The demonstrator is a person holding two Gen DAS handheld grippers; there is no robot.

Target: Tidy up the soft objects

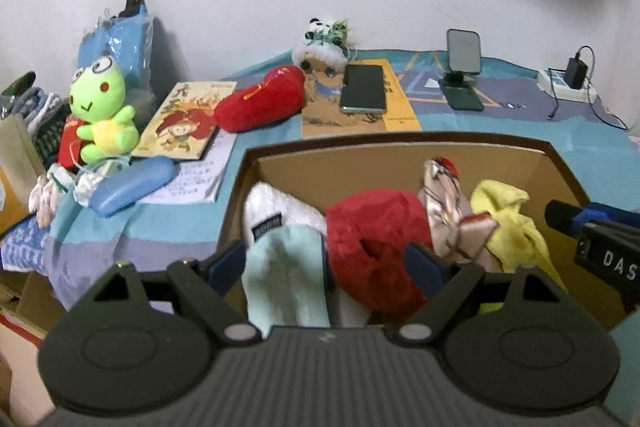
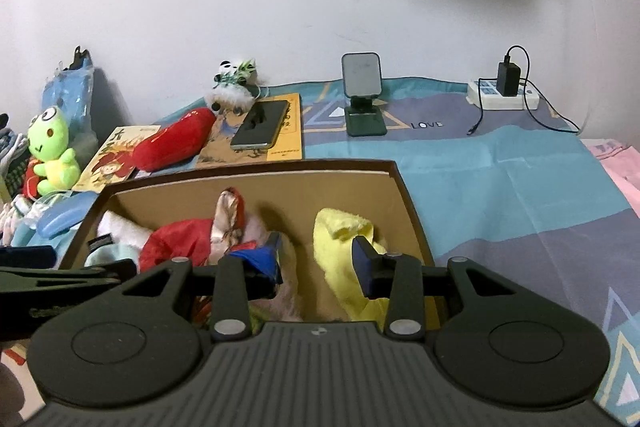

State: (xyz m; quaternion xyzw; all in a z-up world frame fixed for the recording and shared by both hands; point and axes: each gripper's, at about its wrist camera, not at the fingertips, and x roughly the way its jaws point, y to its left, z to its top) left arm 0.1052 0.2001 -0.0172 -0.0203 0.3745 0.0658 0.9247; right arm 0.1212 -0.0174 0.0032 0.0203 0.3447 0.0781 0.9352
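Note:
A cardboard box (image 1: 400, 155) (image 2: 408, 195) on the bed holds a mint and white sock (image 1: 288, 267), a red fluffy piece (image 1: 376, 231) (image 2: 176, 239), a satin pouch (image 1: 444, 199) (image 2: 230, 219) and a yellow cloth (image 1: 508, 223) (image 2: 340, 251). My left gripper (image 1: 326, 263) is open over the box, with the sock and red piece between its fingers. My right gripper (image 2: 318, 259) is open and empty over the box, beside the yellow cloth. A green frog plush (image 1: 102, 107) (image 2: 52, 151), a red plush (image 1: 260, 99) (image 2: 172, 143) and a panda plush (image 1: 324, 43) (image 2: 234, 83) lie outside the box.
Books (image 1: 184, 123), a phone (image 1: 362, 87) (image 2: 260, 125), a blue case (image 1: 128, 183), a phone stand (image 1: 462, 67) (image 2: 362, 95) and a power strip with charger (image 1: 568, 79) (image 2: 504, 91) lie on the bedsheet. A white wall stands behind. Clutter sits at the left edge.

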